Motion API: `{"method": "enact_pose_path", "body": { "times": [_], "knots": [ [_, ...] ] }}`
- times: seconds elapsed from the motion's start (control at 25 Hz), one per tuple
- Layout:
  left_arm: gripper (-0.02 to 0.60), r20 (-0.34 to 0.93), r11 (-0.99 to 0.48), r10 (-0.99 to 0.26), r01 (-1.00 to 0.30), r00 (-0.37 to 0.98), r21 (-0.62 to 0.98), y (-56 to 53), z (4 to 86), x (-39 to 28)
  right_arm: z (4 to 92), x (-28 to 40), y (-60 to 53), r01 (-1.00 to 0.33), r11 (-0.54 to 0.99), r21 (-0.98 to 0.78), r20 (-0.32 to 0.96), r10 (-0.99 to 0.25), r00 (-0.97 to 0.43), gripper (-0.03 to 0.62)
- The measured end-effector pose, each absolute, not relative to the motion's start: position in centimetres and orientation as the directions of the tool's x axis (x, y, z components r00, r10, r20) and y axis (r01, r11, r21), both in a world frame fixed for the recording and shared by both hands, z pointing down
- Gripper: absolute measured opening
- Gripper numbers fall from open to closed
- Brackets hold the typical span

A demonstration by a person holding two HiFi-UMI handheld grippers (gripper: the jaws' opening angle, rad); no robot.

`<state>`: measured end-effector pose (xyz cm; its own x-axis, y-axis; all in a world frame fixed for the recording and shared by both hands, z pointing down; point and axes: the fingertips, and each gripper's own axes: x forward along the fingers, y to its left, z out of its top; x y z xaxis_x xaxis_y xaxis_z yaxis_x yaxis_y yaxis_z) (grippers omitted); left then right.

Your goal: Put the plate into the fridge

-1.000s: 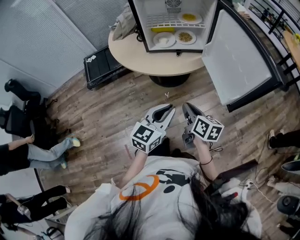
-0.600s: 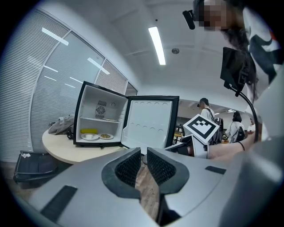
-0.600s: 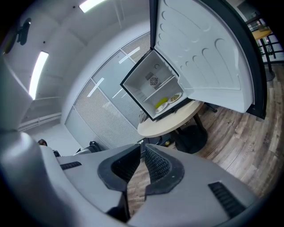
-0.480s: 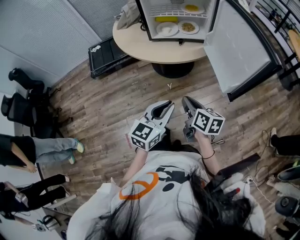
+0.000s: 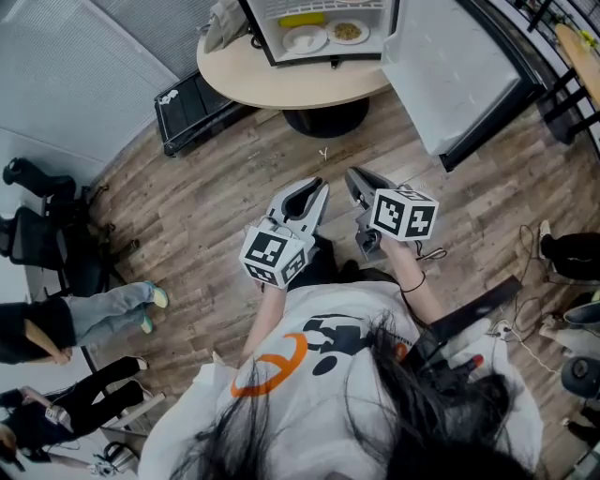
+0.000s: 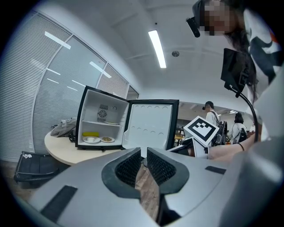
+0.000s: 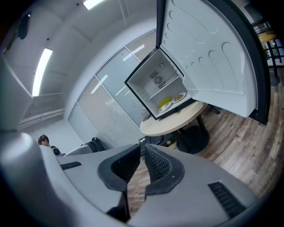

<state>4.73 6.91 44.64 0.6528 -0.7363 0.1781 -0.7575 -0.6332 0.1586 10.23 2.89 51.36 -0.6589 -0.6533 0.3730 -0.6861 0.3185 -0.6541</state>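
Left gripper and right gripper both closed, empty; plates sit inside open fridge, well ahead, door on right gripper's side.

Head view: camera sits above the person's head and faces steeply down. Hair and shirt fill the bottom, wood floor the middle. The open fridge on the round table is far off at the top edge. The left gripper and right gripper are mid-frame, near the camera, pointing toward the fridge.

Left gripper view: camera is close behind its own jaws, roughly level, facing the fridge and fridge door well away. The other gripper's marker cube shows at right.

Right gripper view: same mount, rolled, so fridge, door and table lean. It is tipped slightly down onto the floor.

All three views share the fridge, door and table.
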Motion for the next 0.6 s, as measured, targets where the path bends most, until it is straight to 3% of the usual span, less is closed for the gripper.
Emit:
{"method": "enact_pose_path", "body": {
  "times": [0.6],
  "knots": [
    [0.051,0.185,-0.645,-0.725,-0.748,0.663,0.153,5.9,44.7,4.6,51.5,10.0,1.7,-0.696,0.312,-0.647,0.382,-0.658,-0.649,0.044]
  ]
}}
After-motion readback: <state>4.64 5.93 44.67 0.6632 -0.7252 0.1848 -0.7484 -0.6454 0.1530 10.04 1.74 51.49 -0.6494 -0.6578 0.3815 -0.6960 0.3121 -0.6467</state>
